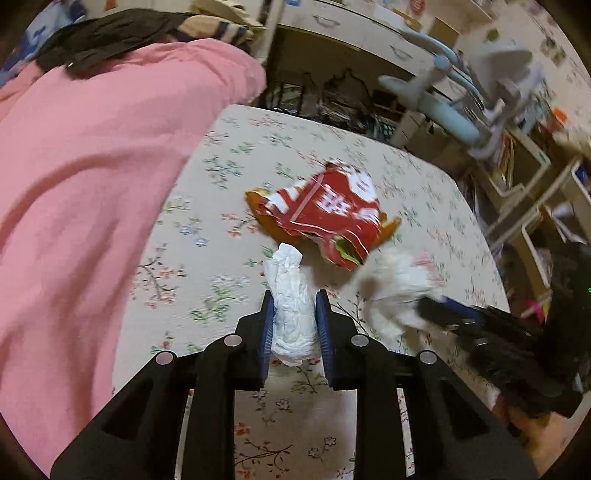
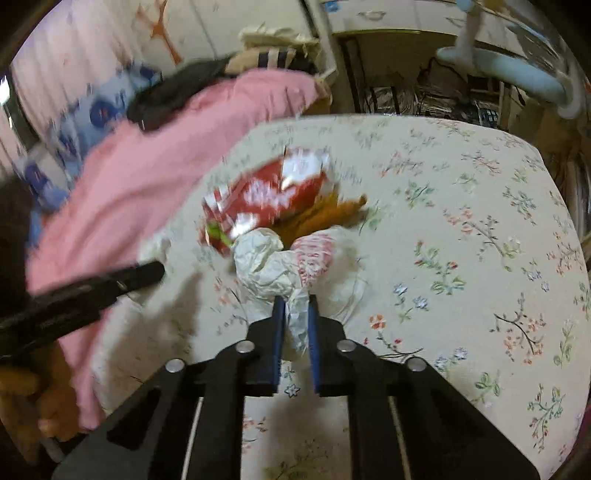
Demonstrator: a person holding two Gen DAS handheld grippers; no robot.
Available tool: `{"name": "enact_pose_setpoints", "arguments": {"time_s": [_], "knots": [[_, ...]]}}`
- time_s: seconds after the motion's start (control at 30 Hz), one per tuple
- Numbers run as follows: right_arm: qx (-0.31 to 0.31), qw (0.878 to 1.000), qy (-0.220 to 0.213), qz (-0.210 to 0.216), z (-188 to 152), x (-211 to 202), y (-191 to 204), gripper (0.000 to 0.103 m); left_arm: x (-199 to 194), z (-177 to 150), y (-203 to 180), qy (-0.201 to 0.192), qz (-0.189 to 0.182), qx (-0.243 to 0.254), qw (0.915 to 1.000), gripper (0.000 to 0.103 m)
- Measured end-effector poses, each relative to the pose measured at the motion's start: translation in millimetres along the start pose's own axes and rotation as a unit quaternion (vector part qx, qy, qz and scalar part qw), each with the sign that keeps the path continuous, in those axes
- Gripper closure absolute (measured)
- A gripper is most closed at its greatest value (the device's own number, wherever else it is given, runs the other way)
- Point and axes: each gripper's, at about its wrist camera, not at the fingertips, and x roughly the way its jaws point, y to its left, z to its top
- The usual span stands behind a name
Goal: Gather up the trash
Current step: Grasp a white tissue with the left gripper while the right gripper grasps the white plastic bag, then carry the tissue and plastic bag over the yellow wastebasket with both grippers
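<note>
My left gripper is shut on a crumpled white tissue held just above the floral bed sheet. My right gripper is shut on a white and red crumpled wrapper; the wrapper also shows blurred in the left wrist view, where the right gripper comes in from the right. A red snack bag with an orange piece under it lies on the sheet just beyond both grippers, and also shows in the right wrist view. The left gripper enters the right wrist view from the left.
A pink blanket covers the left of the bed, with a black garment and a striped pillow at its far end. A desk with drawers and a light blue chair stand beyond the bed's far edge.
</note>
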Motion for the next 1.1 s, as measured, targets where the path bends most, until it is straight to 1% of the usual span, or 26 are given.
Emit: {"name": "enact_pose_setpoints", "arguments": {"time_s": [0.03,0.1,0.17,0.23,0.37,0.47,0.57,0.73,0.87,0.93,1.1], "knots": [[0.035,0.999,-0.008,0.034,1,-9,-11,0.091,-1,2,2,-0.002,-0.001,-0.003,1.0000,0.083],[0.082,0.994,-0.024,0.072,1,-21,-29,0.091,-5,3,1,-0.008,-0.002,-0.001,1.0000,0.083],[0.119,0.987,-0.034,0.105,-1,-30,-43,0.091,-8,3,-3,-0.014,0.000,0.008,0.9999,0.083],[0.140,0.983,-0.040,0.116,-4,-37,-52,0.091,-12,3,-8,-0.021,-0.002,0.020,0.9996,0.083],[0.141,0.985,-0.037,0.094,-9,-45,-58,0.091,-15,0,-18,-0.023,-0.001,0.043,0.9988,0.083],[0.134,0.986,-0.035,0.092,-13,-47,-49,0.091,-16,-3,-23,-0.024,-0.001,0.052,0.9984,0.083],[0.121,0.988,-0.038,0.093,-16,-53,-45,0.091,-25,-7,-29,-0.037,-0.006,0.062,0.9974,0.083],[0.080,0.993,-0.047,0.075,-18,-58,-26,0.091,-37,-14,-36,-0.056,0.015,0.080,0.9951,0.083],[0.041,0.996,-0.055,0.059,-17,-61,-10,0.091,-46,-13,-40,-0.075,0.026,0.089,0.9928,0.083],[0.029,0.996,-0.059,0.056,-16,-61,-4,0.091,-51,-13,-41,-0.086,0.031,0.093,0.9914,0.083],[0.021,0.996,-0.061,0.057,-19,-55,-1,0.091,-57,-12,-41,-0.098,0.040,0.094,0.9899,0.083]]}}
